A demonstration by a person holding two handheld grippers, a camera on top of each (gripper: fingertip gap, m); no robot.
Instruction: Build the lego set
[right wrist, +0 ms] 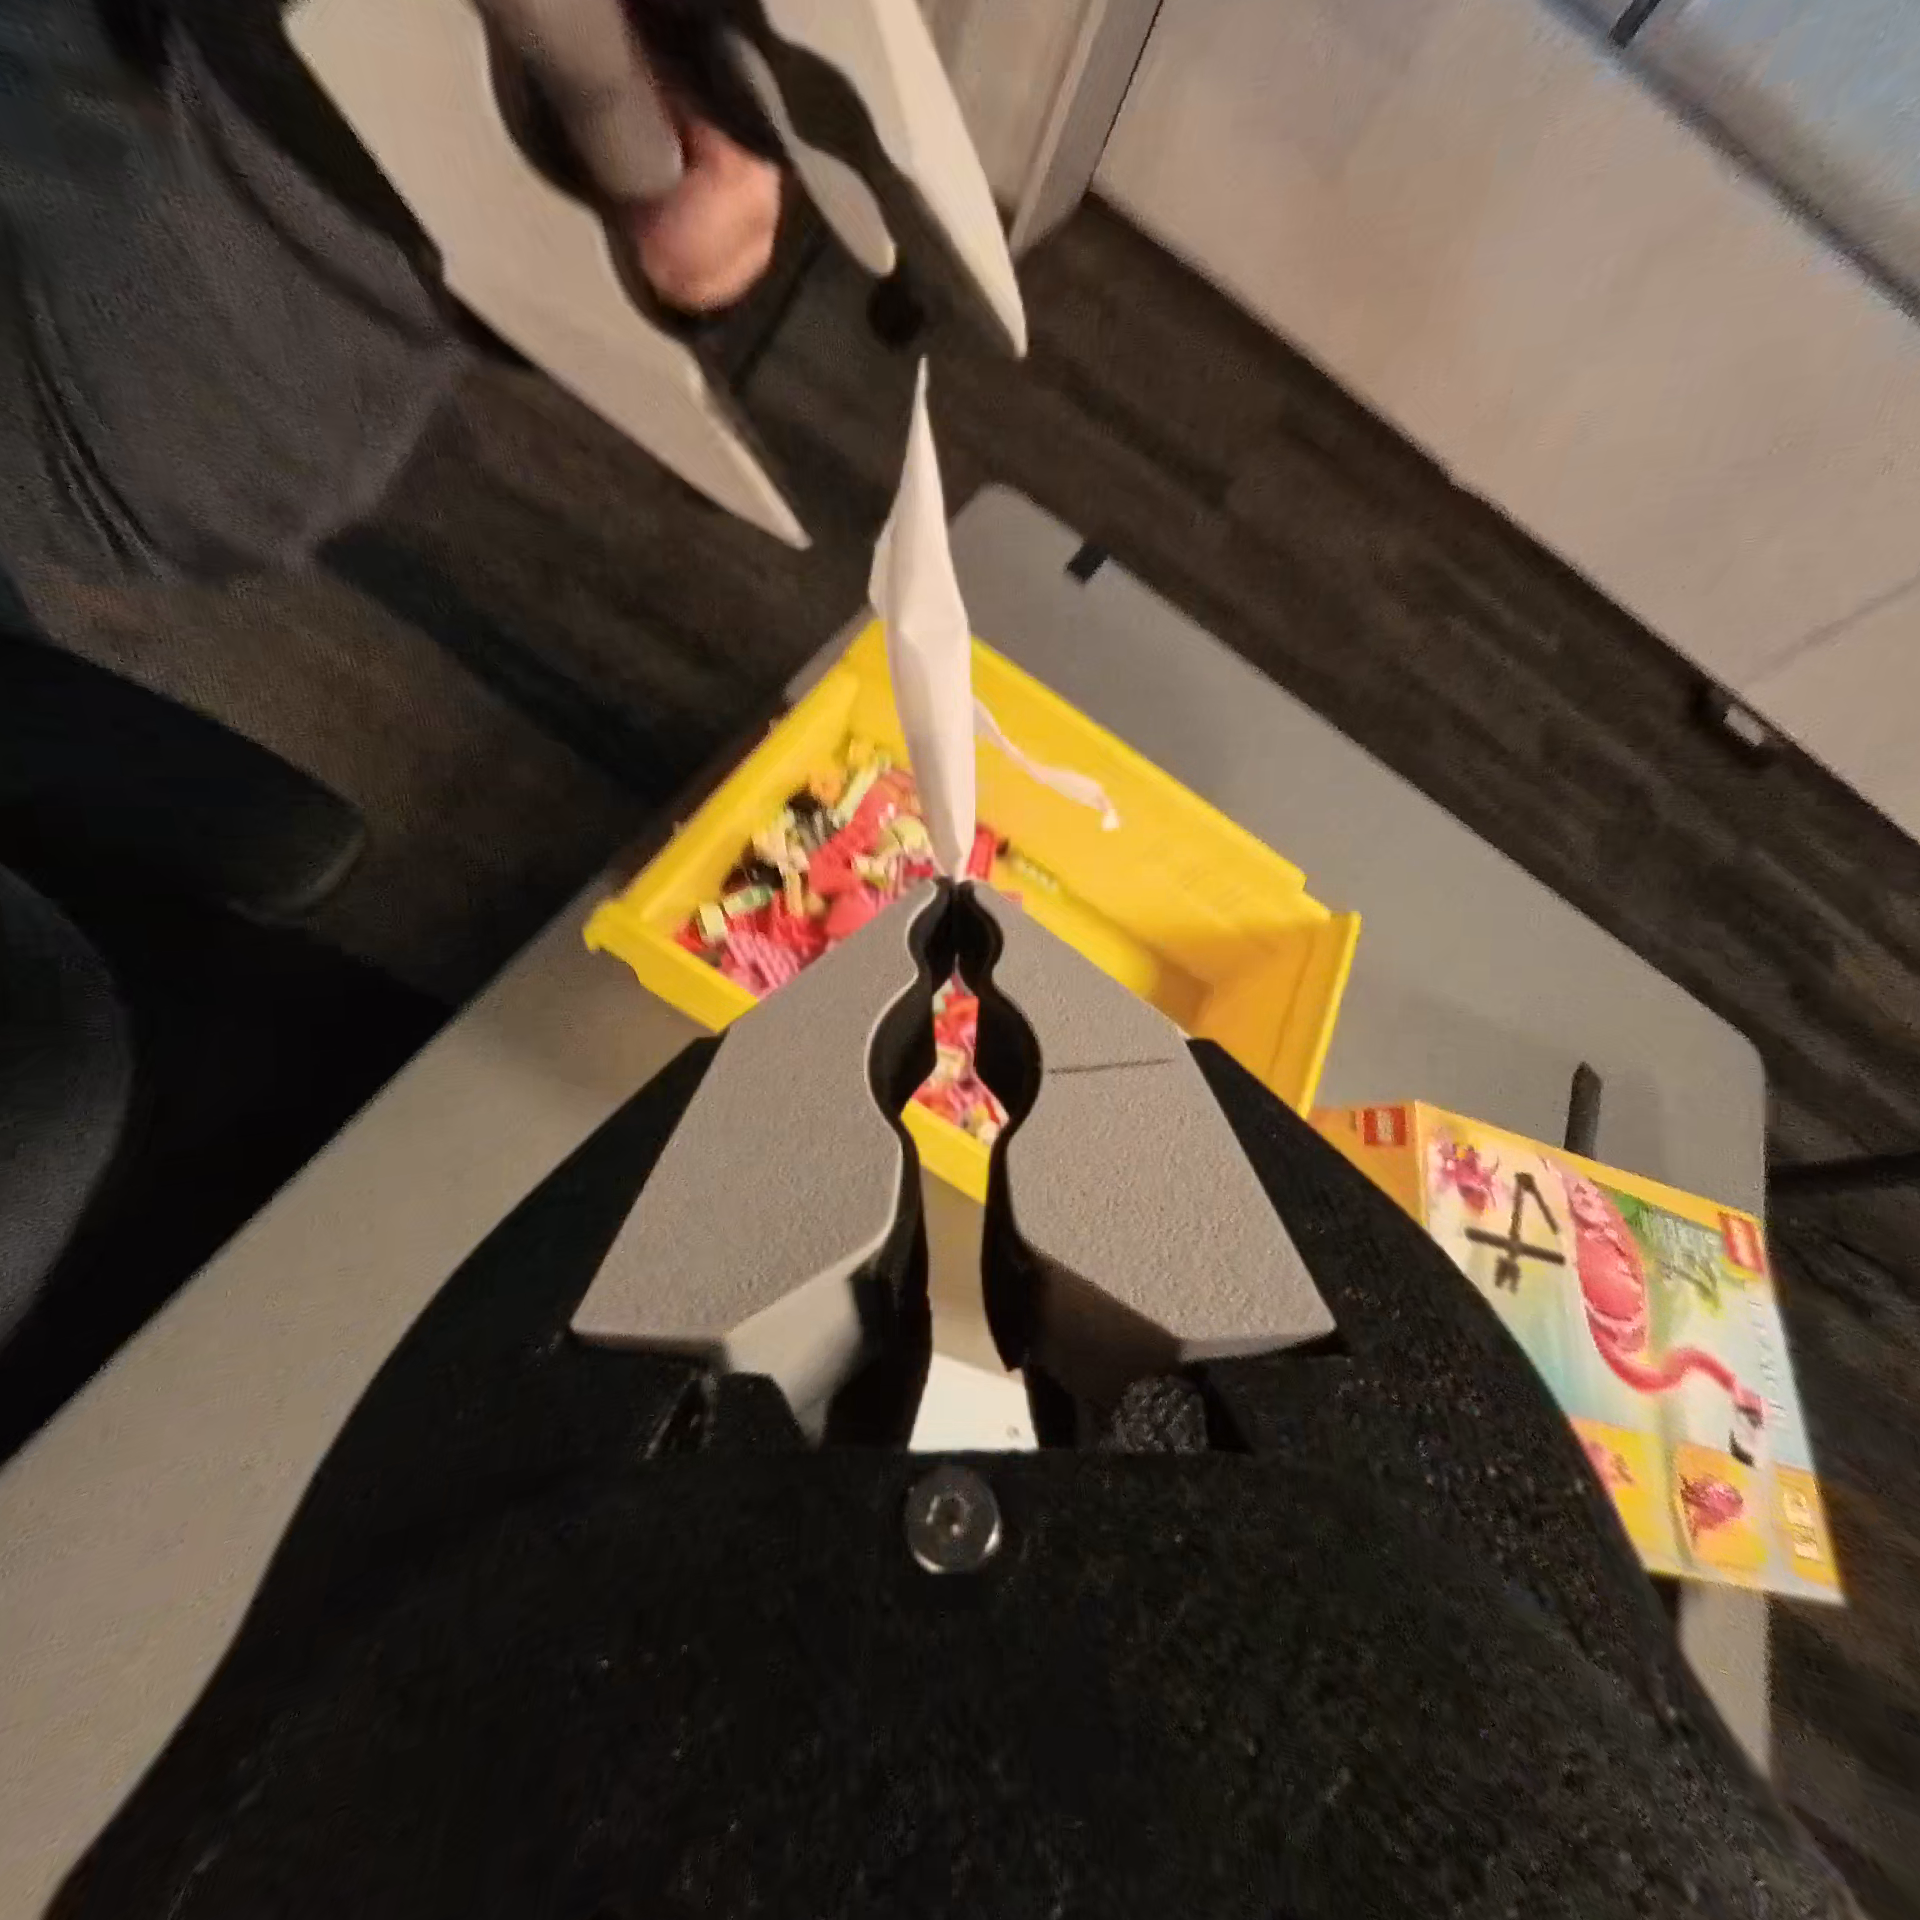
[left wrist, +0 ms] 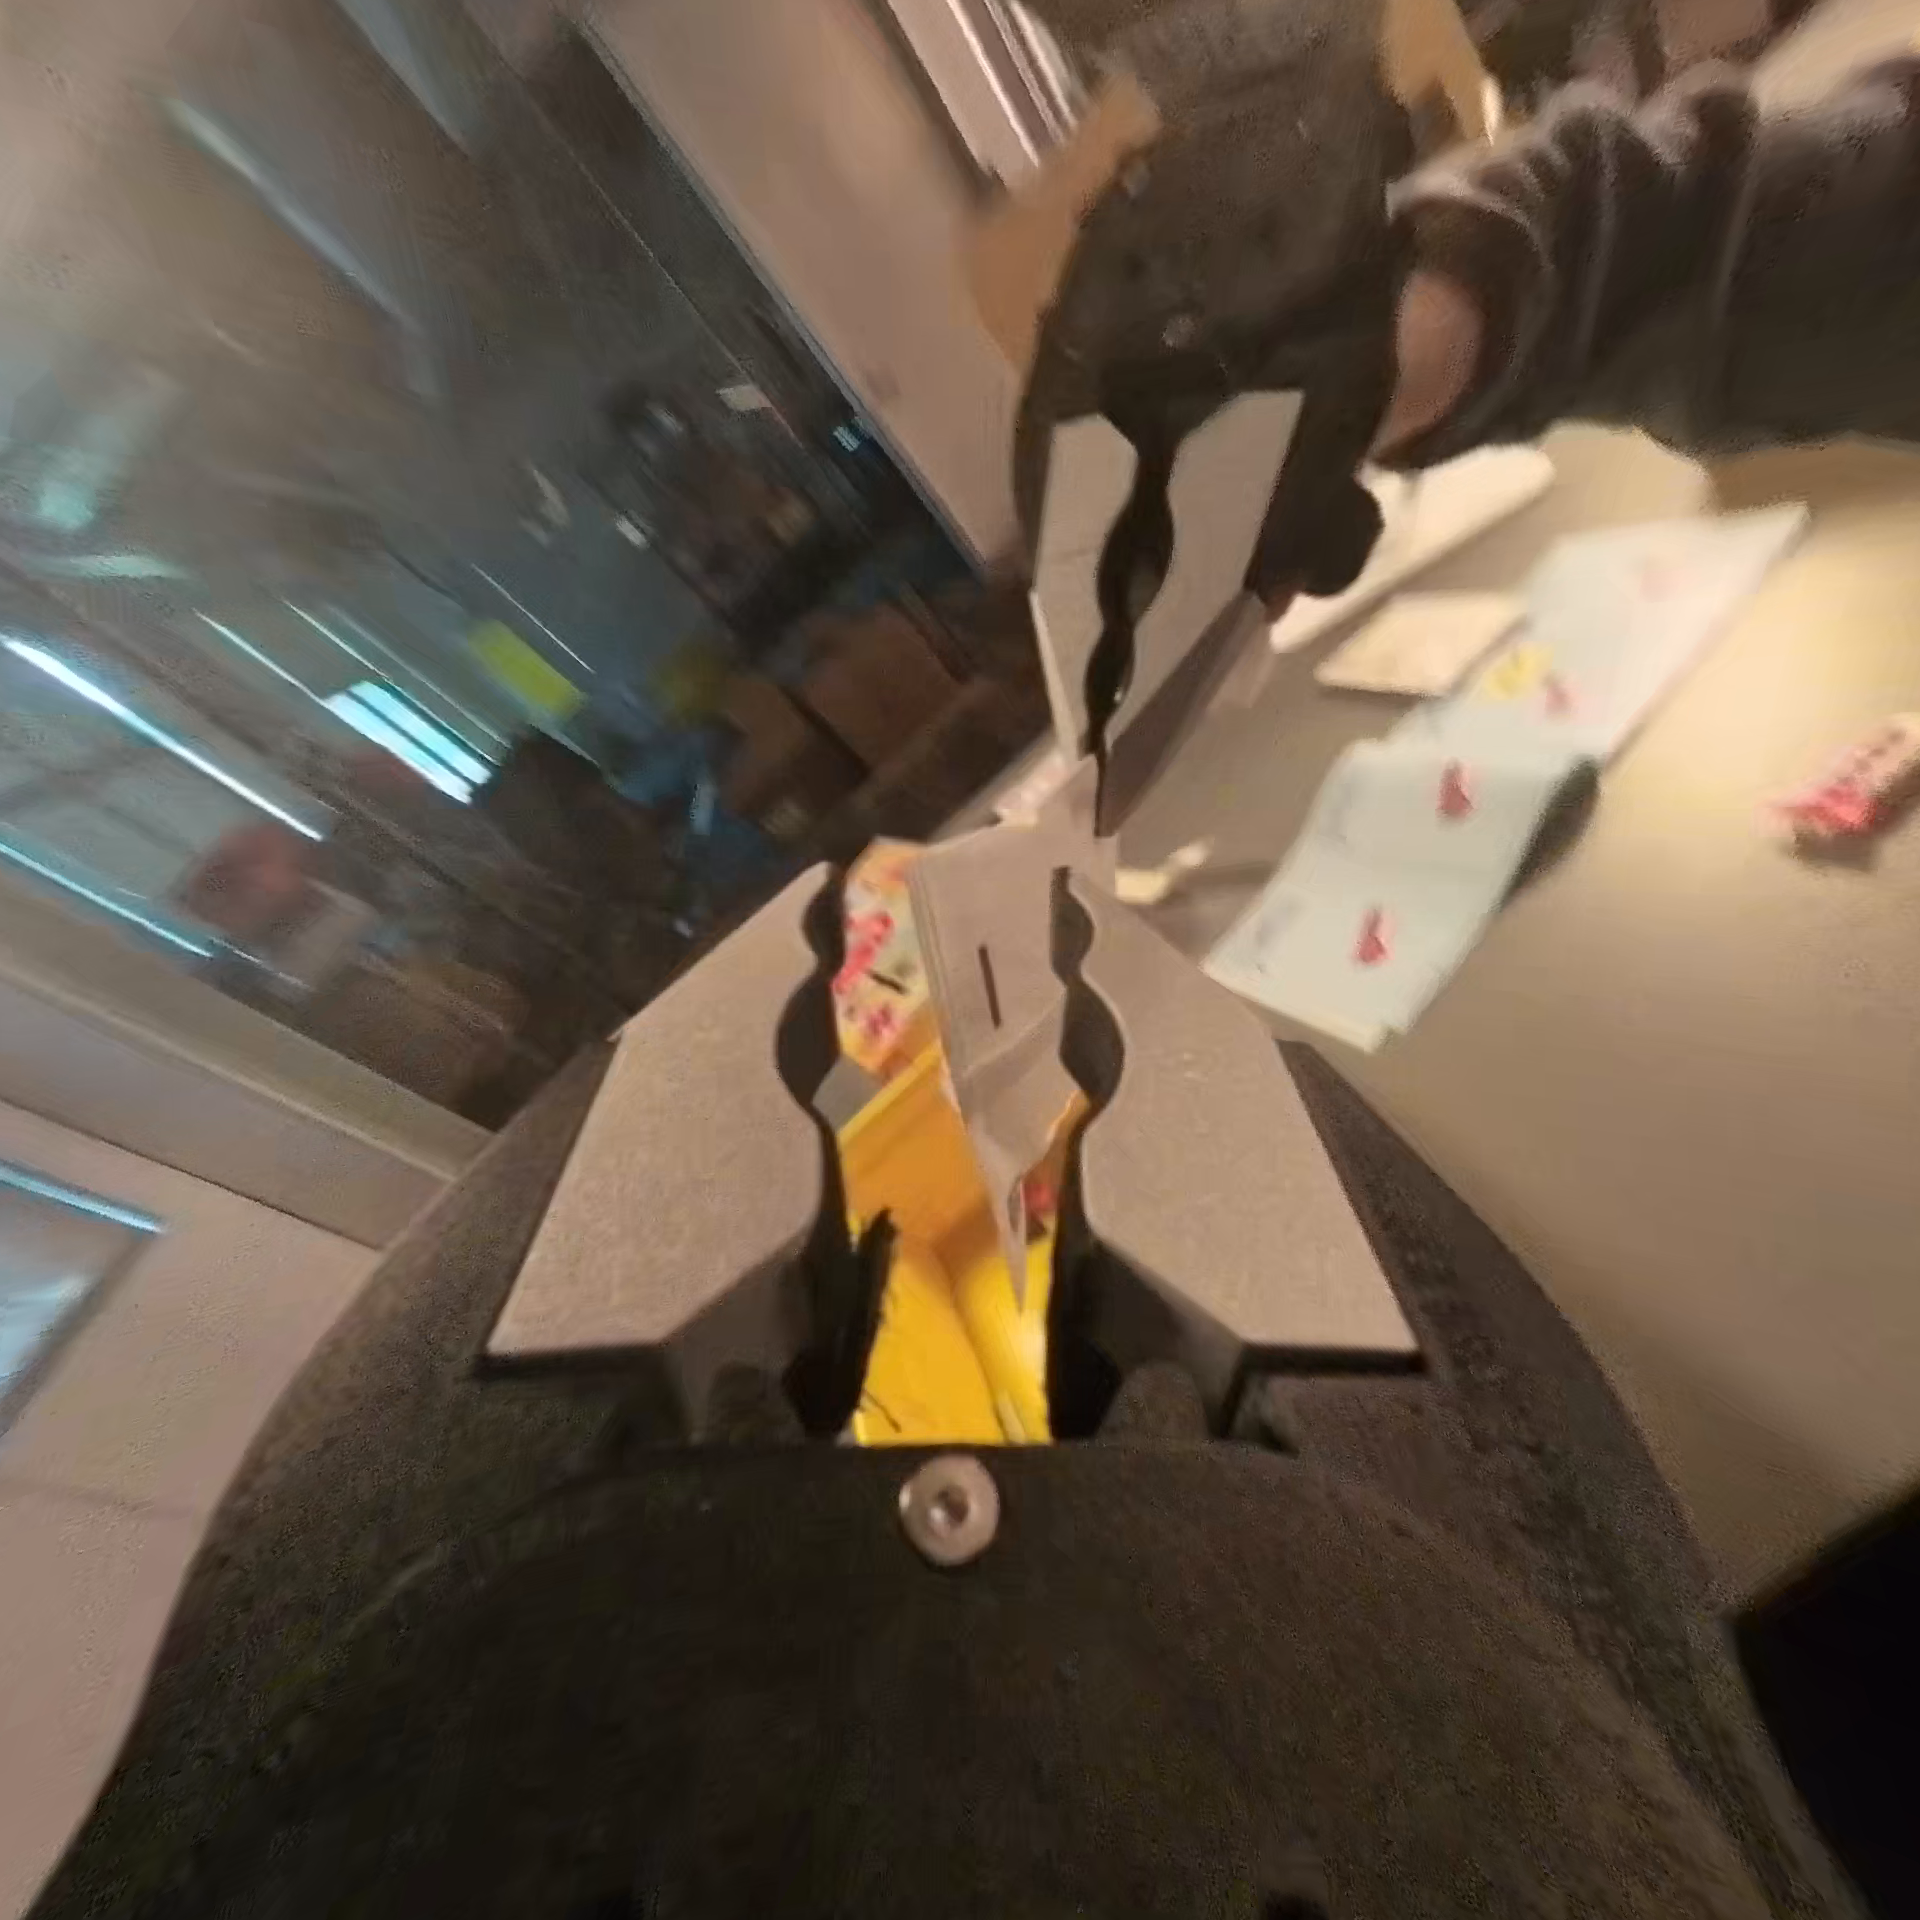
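Paper bag (right wrist: pixel 925 665) over the yellow bin (right wrist: pixel 1226 904), pinched at one end only.

Left of the bin, we see the left gripper (left wrist: pixel 945 883) with its jaws spread. The bag's free end reaches in between them, and we cannot tell whether either pad touches it. Directly above the bin's bricks (right wrist: pixel 821 883), the right gripper (right wrist: pixel 956 894) is pressed together on the bag's twisted neck. Right of the bin lies a picture box (right wrist: pixel 1621 1340), partly cut off by the gripper body. The left view is blurred, and we cannot make out what the bag holds.
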